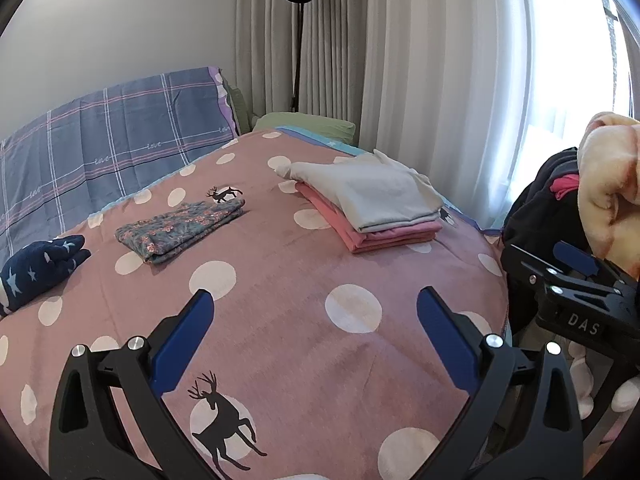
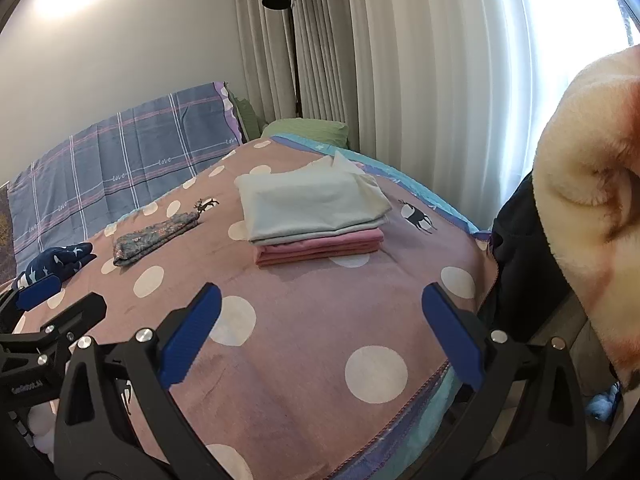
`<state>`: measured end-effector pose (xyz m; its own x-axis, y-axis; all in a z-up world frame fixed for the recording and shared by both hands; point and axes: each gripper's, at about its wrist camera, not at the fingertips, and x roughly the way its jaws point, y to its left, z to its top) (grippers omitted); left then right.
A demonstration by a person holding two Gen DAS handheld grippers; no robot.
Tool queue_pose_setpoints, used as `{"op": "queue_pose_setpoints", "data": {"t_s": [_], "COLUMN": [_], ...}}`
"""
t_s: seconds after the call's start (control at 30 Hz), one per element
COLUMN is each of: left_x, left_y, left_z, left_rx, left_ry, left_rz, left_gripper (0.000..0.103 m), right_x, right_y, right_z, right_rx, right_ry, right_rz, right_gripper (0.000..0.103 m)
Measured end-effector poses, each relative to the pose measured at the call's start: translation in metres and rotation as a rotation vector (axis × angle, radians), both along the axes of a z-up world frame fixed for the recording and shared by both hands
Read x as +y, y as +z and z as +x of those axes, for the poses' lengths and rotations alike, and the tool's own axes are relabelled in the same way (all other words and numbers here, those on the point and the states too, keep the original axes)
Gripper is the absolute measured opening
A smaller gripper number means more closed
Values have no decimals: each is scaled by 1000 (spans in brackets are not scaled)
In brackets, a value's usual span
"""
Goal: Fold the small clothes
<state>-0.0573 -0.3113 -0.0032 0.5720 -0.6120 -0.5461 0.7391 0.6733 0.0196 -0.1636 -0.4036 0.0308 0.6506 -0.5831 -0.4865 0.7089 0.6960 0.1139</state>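
A folded stack lies on the pink polka-dot bedspread [image 1: 288,280]: a pale blue garment [image 1: 376,196] on pink ones [image 1: 384,236]. It also shows in the right wrist view [image 2: 312,204]. A folded floral garment [image 1: 180,228] lies to its left, and a navy star-print garment [image 1: 40,268] lies at the far left, loosely bunched. My left gripper [image 1: 316,332] is open and empty above the bedspread. My right gripper [image 2: 320,332] is open and empty too, and appears at the right edge of the left wrist view [image 1: 576,272].
A plaid blue pillow [image 1: 112,140] leans on the wall at the bed head. A black floor lamp [image 1: 298,32] stands by grey curtains. A cream fleece [image 2: 588,208] and dark clothing [image 2: 520,256] hang at the right, off the bed's edge.
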Motion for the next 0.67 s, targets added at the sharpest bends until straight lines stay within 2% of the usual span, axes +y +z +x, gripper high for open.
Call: {"op": "queue_pose_setpoints", "data": {"t_s": [0.67], "left_x": [-10], "left_y": [-9], "left_z": [-7], "left_rx": [-17], "left_ry": [-13], "left_rz": [43], "left_gripper": [102], "right_x": [-4], "right_y": [-4], "right_z": [3], "right_rx": [10], "right_ry": [-4], "right_rz": [7], "right_gripper": [101]}}
